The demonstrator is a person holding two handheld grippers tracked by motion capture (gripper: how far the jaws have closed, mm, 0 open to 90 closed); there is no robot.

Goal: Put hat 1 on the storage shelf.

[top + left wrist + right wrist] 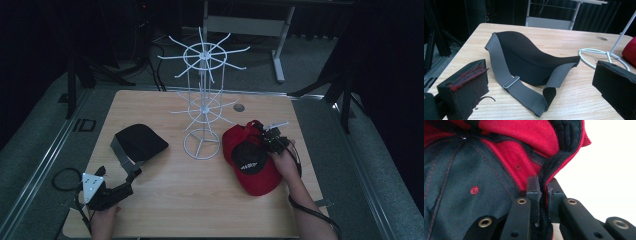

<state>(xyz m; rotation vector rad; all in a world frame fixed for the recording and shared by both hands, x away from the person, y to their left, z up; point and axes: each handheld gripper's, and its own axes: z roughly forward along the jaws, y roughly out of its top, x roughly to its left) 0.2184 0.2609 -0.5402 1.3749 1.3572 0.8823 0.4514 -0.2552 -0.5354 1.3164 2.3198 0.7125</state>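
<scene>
A red cap [250,160] with a black inside lies upside down at the right of the wooden table [165,205]. My right gripper [272,141] is shut on the cap's rim at its back right; in the right gripper view the two jaws pinch the black-edged rim [543,195]. A black cap [140,142] with a grey strap lies at the left. My left gripper [131,176] rests just in front of it, open, its pads [466,82] wide apart with the grey strap [524,92] on the table between and beyond them.
A white wire hat stand [202,100] with radiating hooks stands at the table's middle back, its ring base [599,56] close to both caps. A desk frame [260,25] stands on the floor behind. Cables trail from both grippers.
</scene>
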